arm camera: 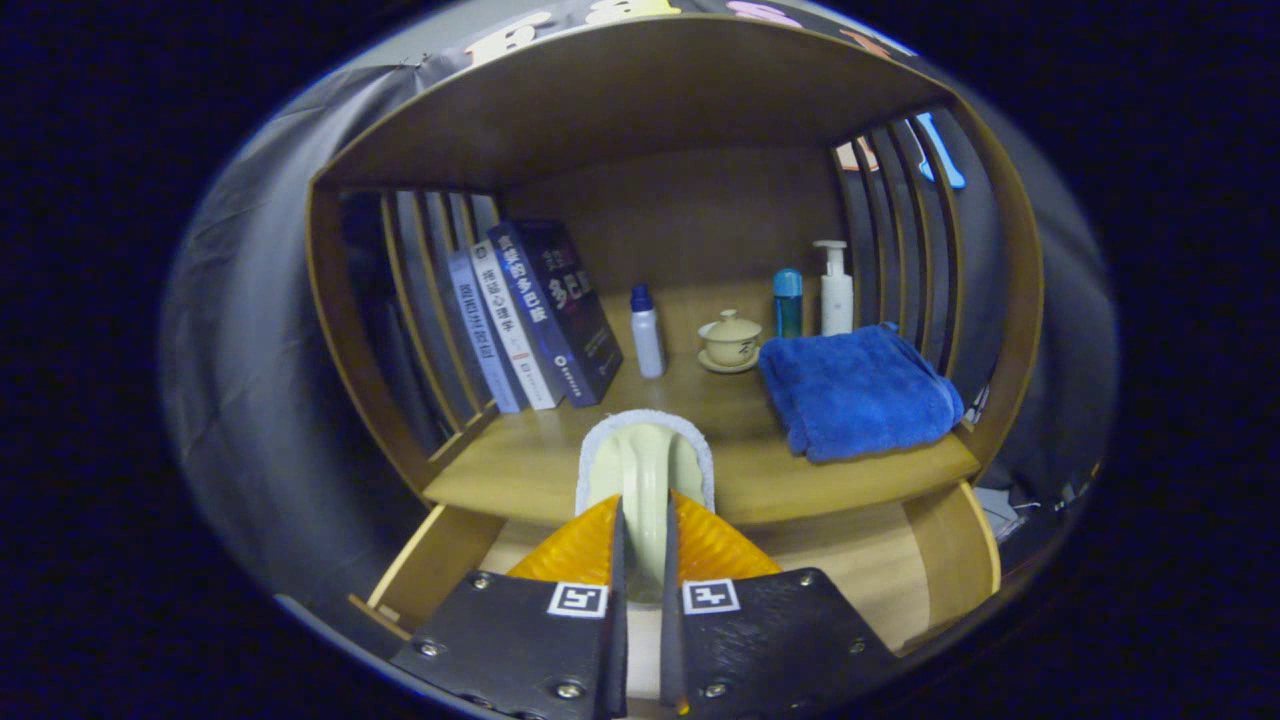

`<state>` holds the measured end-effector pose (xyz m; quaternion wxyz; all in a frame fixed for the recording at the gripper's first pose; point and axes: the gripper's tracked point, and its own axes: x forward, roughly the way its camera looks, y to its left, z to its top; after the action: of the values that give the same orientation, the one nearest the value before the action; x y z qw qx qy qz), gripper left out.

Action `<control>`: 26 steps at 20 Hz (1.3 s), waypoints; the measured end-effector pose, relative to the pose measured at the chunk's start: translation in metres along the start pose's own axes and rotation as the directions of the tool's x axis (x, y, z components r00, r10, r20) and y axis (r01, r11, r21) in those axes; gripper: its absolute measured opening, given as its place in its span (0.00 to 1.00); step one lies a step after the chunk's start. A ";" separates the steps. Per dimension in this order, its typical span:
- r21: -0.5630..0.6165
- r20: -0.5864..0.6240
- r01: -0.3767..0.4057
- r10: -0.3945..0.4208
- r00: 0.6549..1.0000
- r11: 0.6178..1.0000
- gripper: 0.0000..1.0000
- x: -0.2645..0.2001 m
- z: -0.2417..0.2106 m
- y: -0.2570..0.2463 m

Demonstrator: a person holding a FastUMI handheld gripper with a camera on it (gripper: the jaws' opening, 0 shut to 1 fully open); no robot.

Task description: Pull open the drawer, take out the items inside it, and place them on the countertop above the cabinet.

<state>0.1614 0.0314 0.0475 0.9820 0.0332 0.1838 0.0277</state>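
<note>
While your gripper (642, 545) is clamped on the arched handle of the pale cream plastic brush with the white fluffy rim (645, 462), you have the one item from the drawer in hand, held above the front edge of the wooden countertop (520, 465) with the open wooden drawer (850, 560) below and behind the fingers. Both fingers press the narrow handle from either side, and the brush head points forward beyond them over the counter.

Expect this brush to be light and stiff in the body, so it should not sag. The smooth plastic handle looks slippery, though, and because it is curved it may pivot between the pads if you tilt sharply; keep the hold near the middle of the arch, where you have it now. The soft rim will cushion the landing, so it is not fragile.

Bare counter lies just ahead of the fingers, between the leaning row of books (530, 320) and the folded blue towel (858, 392). The small white bottle with a blue cap (646, 335) and the cream lidded teacup on its saucer (730, 342) stand farther back; the cup is the breakable one, so set down well short of it.
</note>
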 end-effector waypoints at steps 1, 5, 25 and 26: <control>-0.014 0.005 0.013 -0.013 1.000 1.000 0.13 0.008 0.000 -0.002; -0.042 -0.013 0.044 -0.044 0.999 0.998 0.13 0.034 -0.010 -0.008; 0.134 0.057 0.047 -0.055 0.997 0.990 0.17 0.117 0.029 -0.025; 0.133 0.067 0.063 -0.072 0.995 0.989 0.19 0.123 0.030 -0.028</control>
<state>0.2874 0.0104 0.0289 0.9841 0.0921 0.1510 -0.0187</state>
